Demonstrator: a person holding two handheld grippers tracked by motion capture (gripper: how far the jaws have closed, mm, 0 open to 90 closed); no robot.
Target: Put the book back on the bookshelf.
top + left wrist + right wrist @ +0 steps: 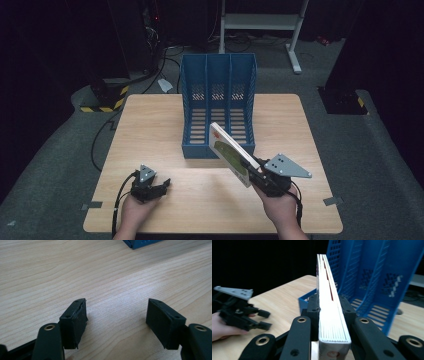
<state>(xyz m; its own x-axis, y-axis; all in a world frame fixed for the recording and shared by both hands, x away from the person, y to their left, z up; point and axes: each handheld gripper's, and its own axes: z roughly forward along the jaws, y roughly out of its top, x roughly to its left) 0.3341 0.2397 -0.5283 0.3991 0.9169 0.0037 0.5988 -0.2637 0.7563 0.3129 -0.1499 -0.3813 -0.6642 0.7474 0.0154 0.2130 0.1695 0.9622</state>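
You have a light wooden rectangular table (150,125) before you; a blue plastic three-slot file rack (218,80) stands directly on its far middle.

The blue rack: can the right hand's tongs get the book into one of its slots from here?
Probably yes. The right tongs grip the book just in front of the blue rack, whose three slots stand open with nothing between.

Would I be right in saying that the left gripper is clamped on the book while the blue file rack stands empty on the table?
Not quite: the right gripper is clamped on the book, as the right gripper view shows. The left gripper is open over the table. The blue file rack does stand empty.
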